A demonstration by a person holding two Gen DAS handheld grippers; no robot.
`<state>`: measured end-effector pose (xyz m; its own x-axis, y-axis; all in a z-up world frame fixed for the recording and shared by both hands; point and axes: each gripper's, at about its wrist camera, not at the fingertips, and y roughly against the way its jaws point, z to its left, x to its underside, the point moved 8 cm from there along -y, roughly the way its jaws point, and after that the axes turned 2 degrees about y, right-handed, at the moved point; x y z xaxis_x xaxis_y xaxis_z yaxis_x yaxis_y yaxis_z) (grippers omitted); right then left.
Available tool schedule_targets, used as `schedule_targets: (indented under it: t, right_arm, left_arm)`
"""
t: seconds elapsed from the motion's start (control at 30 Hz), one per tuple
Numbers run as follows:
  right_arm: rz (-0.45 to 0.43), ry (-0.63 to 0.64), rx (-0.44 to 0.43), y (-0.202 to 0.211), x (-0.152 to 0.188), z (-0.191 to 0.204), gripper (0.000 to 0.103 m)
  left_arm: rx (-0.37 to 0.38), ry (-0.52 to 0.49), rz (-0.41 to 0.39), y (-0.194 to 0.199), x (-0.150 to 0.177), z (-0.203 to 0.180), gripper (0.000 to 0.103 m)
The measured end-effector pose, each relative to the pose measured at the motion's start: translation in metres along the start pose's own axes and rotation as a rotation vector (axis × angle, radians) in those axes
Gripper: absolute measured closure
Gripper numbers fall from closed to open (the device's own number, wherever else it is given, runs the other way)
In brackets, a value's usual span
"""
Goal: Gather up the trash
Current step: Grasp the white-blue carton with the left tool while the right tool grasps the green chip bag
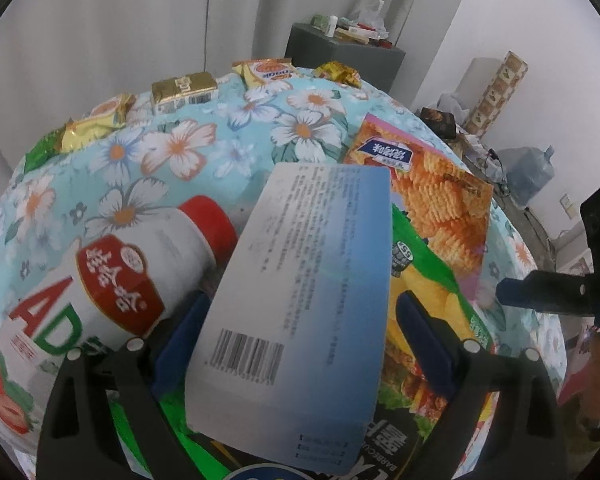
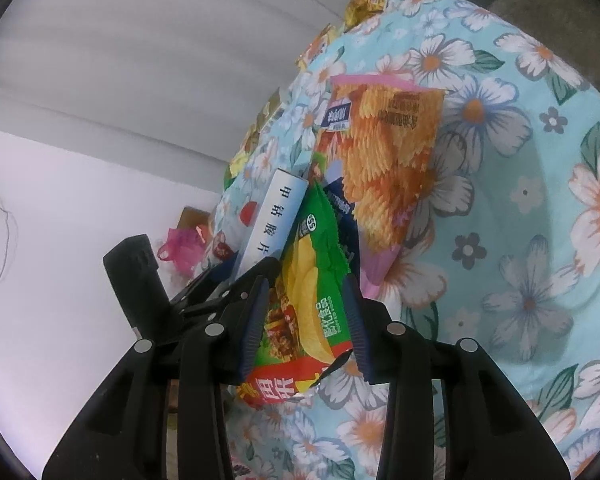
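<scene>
Collecting looks to be at an early stage, in my judgement: litter lies all over the bench with the turquoise flowered cloth (image 1: 220, 136), and no bin or bag for it shows in either view.

The left gripper (image 1: 300, 332) has its jaws standing wide on either side of a flat white-and-blue cardboard box with a barcode (image 1: 300, 292); the box sits between them, but whether the pads press on it I cannot tell.

The right gripper (image 2: 306, 320) has its jaws part closed on a crinkled green-and-yellow foil crisp packet (image 2: 308, 292), both blue pads against its sides.

Untouched are an orange packet of ridged crisps with a pink edge (image 1: 428, 184), lying flat just beyond, and a white plastic bottle with a red cap (image 1: 160, 256) on its side beside the box. Gold and yellow foil wrappers (image 1: 184, 88) lie along the far edge.
</scene>
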<state>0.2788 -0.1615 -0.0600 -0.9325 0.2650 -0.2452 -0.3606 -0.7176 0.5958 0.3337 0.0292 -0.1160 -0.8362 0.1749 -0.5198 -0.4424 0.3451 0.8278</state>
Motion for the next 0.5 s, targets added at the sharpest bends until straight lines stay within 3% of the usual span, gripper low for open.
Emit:
schedule_targets:
  t: [0.2, 0.5]
  right_arm:
    - [-0.003, -0.007, -0.001, 0.005, 0.003, -0.004, 0.066]
    - [0.020, -0.046, -0.003, -0.004, 0.004, -0.014, 0.064]
  left_arm:
    - [0.016, 0.043, 0.002, -0.001, 0.002, 0.004, 0.022]
    - [0.051, 0.117, -0.032, 0.015, 0.020, 0.009, 0.025]
